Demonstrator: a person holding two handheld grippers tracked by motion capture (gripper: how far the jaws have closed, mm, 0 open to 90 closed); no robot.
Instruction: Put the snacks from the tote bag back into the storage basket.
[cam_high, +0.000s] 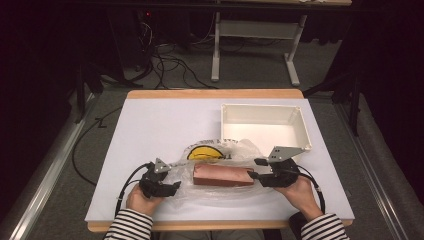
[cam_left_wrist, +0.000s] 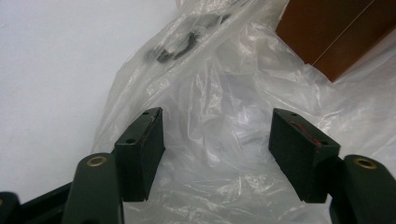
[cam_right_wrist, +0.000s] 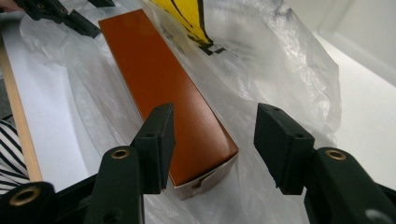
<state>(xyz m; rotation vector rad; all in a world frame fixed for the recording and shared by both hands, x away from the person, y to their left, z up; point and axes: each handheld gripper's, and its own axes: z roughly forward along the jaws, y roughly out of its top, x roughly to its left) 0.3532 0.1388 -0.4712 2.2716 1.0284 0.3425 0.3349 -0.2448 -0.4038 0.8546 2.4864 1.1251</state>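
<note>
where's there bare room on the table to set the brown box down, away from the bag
The mat is bare across its far left, from the far edge down to the plastic bag, and the white bin stands empty. The near middle is crowded: the bag, the brown box, and the left gripper and right gripper.

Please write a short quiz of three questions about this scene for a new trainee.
1. True or false: the brown box lies inside the white bin.
2. What is under the brown box: A) clear plastic bag, B) towel, C) plate?
3. Which gripper has its jaws around an end of the box?

Key: 1. False, it lies on the table. 2. A. 3. The right gripper, jaws open; the left gripper is open over the bag.
</note>
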